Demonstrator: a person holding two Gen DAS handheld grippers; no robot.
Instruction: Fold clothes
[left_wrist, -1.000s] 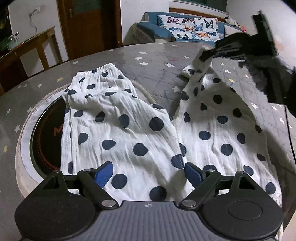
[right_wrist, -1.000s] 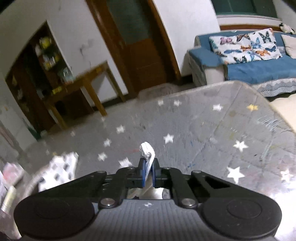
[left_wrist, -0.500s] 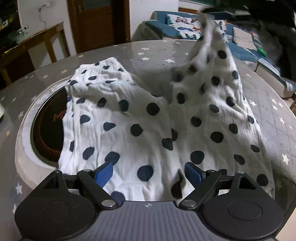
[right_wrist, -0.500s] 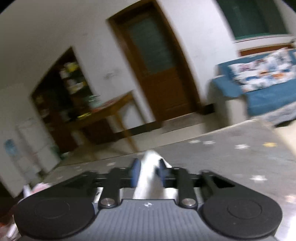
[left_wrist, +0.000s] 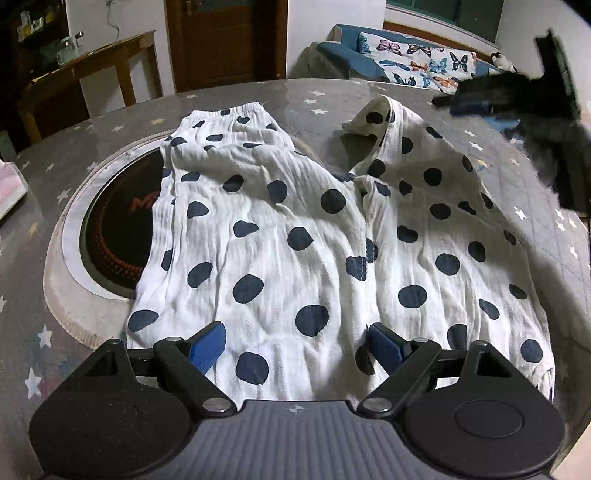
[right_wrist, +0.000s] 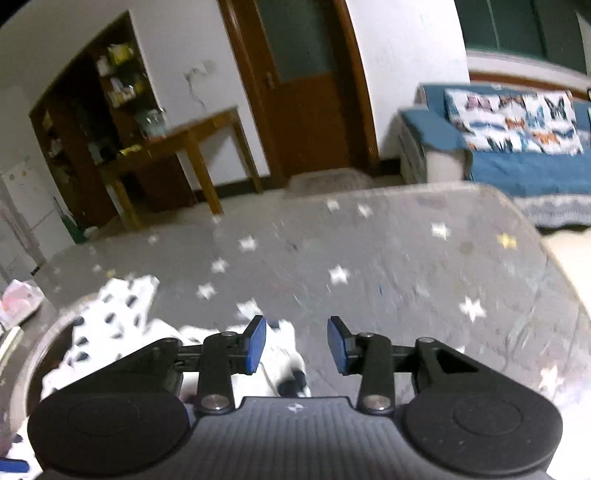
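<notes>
Polka-dot trousers (left_wrist: 295, 236) spread flat on round table (left_wrist: 236, 96), partly over the dark inset burner (left_wrist: 114, 229) on the left side. Waistband end nearest the left gripper (left_wrist: 295, 347); two legs running away from it, long axis pointing toward the far edge of the table. Left leg flat, elastic cuff (left_wrist: 236, 110) squared off. Right leg crumpled, its cuff (left_wrist: 373, 114) rucked up and curled at the far right.

Left gripper: jaws wide, blue pads (left_wrist: 207, 345) straddling the waistband cloth, not pinching it. Grasping nothing.

Right gripper (right_wrist: 295, 345): jaws just opened within the last second, now parted, cloth dropped. In the right wrist view, white spotted fabric below and left of the pads, none between them. In the left wrist view, same gripper (left_wrist: 476, 99) hovering above table, just right of the rumpled right cuff, apart from it.

Key relation: rumpled cuff lies immediately left of and below the right gripper, far from the left one. Right hand clearly the nearer tool for that leg. Probable next step: regrip the right leg and carry it leftward across onto the left leg, fold line along the long axis. Left gripper well placed to pin the waistband meanwhile.

Risk: thin, wrinkly fabric, likely to bunch instead of laying flat.
</notes>
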